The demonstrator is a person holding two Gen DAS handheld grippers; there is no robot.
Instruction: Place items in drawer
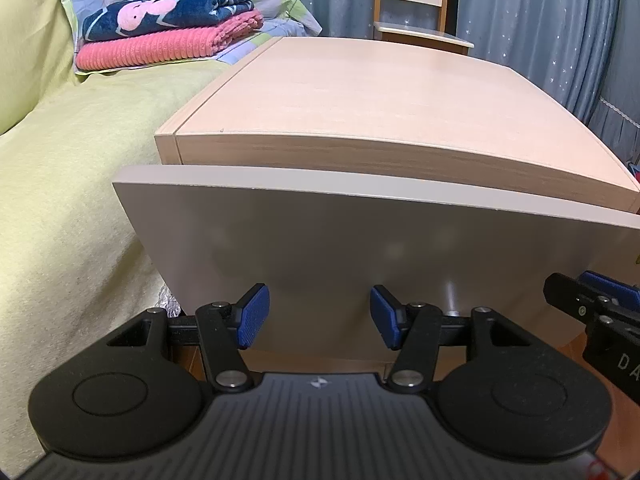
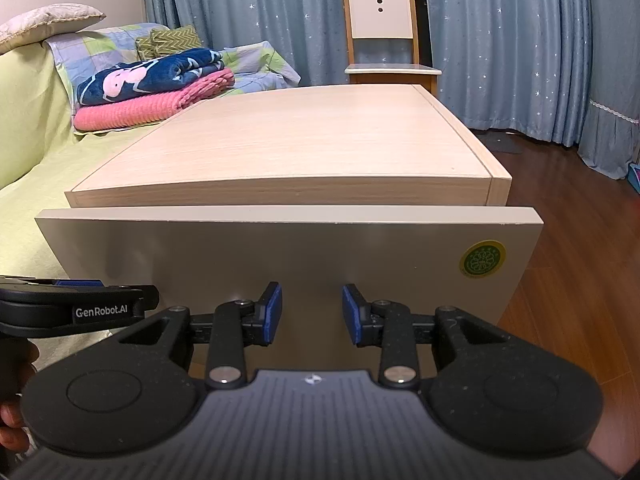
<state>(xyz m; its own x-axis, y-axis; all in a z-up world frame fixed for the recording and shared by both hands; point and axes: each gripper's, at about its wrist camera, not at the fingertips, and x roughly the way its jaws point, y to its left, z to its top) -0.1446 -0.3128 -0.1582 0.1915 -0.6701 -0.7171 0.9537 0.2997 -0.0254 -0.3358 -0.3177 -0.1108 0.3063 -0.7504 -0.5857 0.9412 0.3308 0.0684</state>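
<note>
Before the drawer front, left gripper spread wide, right gripper parted, both empty

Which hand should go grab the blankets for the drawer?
Probably left. The left gripper is nearer the bed side, where the folded blankets lie. The right gripper sits farther off. Both are open and empty.

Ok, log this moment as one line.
left gripper: open, empty | right gripper: open, empty | pale beige drawer front: slightly ajar | both grippers facing it
</note>
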